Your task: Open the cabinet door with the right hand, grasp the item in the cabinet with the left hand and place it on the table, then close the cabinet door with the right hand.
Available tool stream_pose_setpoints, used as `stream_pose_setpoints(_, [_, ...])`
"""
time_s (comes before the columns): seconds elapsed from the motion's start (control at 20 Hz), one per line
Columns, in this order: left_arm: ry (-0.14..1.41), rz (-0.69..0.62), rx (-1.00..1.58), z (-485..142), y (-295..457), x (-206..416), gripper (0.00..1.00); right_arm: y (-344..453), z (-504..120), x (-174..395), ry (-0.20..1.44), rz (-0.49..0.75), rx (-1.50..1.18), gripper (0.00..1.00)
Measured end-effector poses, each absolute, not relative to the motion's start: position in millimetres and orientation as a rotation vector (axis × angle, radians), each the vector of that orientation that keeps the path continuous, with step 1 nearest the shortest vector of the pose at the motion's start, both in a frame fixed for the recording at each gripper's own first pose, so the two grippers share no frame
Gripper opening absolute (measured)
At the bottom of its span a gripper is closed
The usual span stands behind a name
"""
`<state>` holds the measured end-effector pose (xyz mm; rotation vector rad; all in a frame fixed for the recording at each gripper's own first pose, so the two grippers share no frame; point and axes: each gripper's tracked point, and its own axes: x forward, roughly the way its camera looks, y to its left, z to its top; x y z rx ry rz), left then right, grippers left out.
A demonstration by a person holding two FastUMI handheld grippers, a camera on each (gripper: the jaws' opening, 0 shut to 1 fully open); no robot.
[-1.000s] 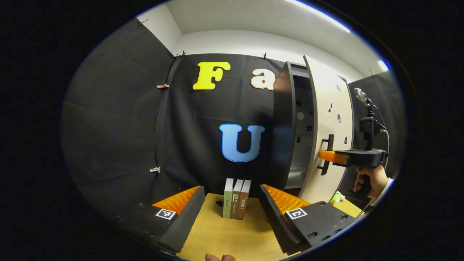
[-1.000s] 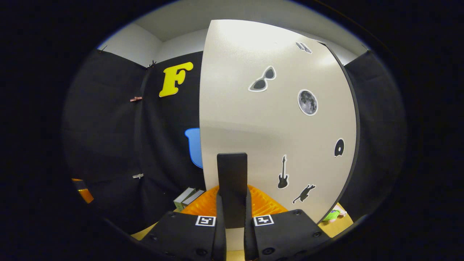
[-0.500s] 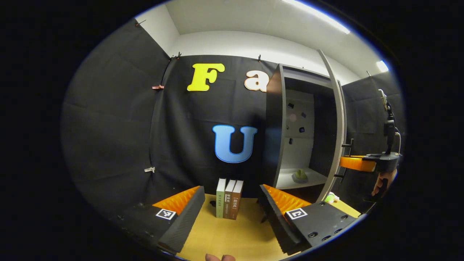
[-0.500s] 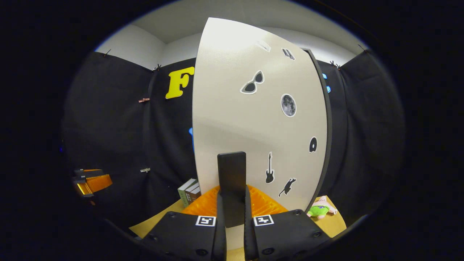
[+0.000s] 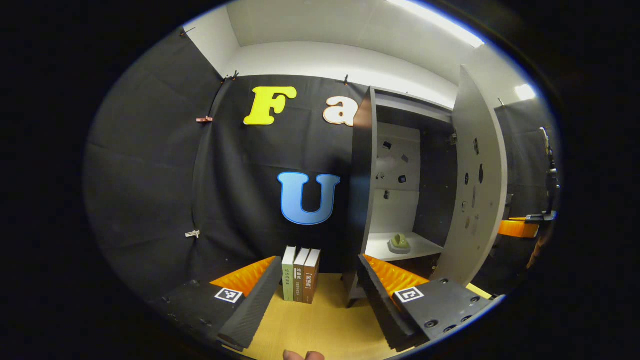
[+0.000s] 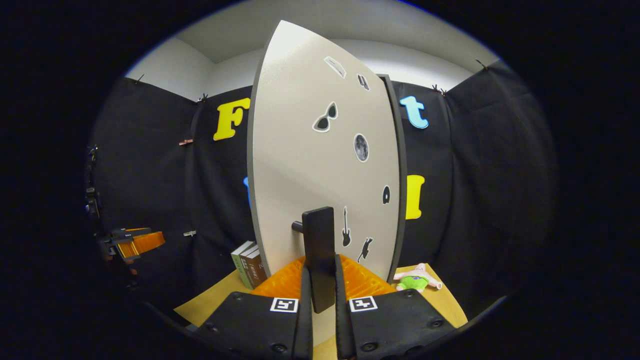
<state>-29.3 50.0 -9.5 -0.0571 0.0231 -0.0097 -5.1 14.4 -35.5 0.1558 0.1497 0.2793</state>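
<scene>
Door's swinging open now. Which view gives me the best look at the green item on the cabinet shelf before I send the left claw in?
The left gripper view. It looks straight into the open cabinet, where the green item sits on the white shelf, unobstructed. In the right gripper view the cabinet door faces the camera and blocks the interior.

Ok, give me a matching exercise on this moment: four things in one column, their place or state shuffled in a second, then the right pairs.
Things:
1. cabinet door
2. green item
3. three books
4. door handle

Places or states:
A. standing upright on the table, against the booth wall
B. clamped between the right hand-held gripper's fingers
C. lying on the cabinet shelf
D. swung open, stickers on its front

Pairs: 1-D, 2-C, 3-A, 4-B
</scene>
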Motion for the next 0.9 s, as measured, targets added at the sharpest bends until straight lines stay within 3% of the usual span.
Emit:
stream_pose_setpoints(0.45, [0.023, -0.06, -0.055, -6, 14, -14, 0.94, -74, -41, -19, 0.164, 0.125, 0.15, 0.21])
stream_pose_setpoints(0.5, [0.024, -0.062, -0.052, -6, 10, -14, 0.94, -86, -45, -21, 0.169, 0.109, 0.146, 0.17])
stream_pose_setpoints(0.55, [0.026, -0.062, -0.048, -5, 6, -13, 0.94, -98, -48, -22, 0.176, 0.098, 0.144, 0.21])
stream_pose_setpoints(0.6, [0.025, -0.062, -0.045, -6, 2, -13, 0.94, -107, -50, -24, 0.178, 0.09, 0.145, 0.16])
stream_pose_setpoints(0.7, [0.023, -0.059, -0.044, -4, -7, -13, 0.96, -126, -48, -24, 0.171, 0.064, 0.135, 0.21])
stream_pose_setpoints(0.9, [0.03, -0.045, -0.047, -3, -24, -7, 0.94, -169, -47, -20, 0.169, 0.039, 0.149, 0.1])
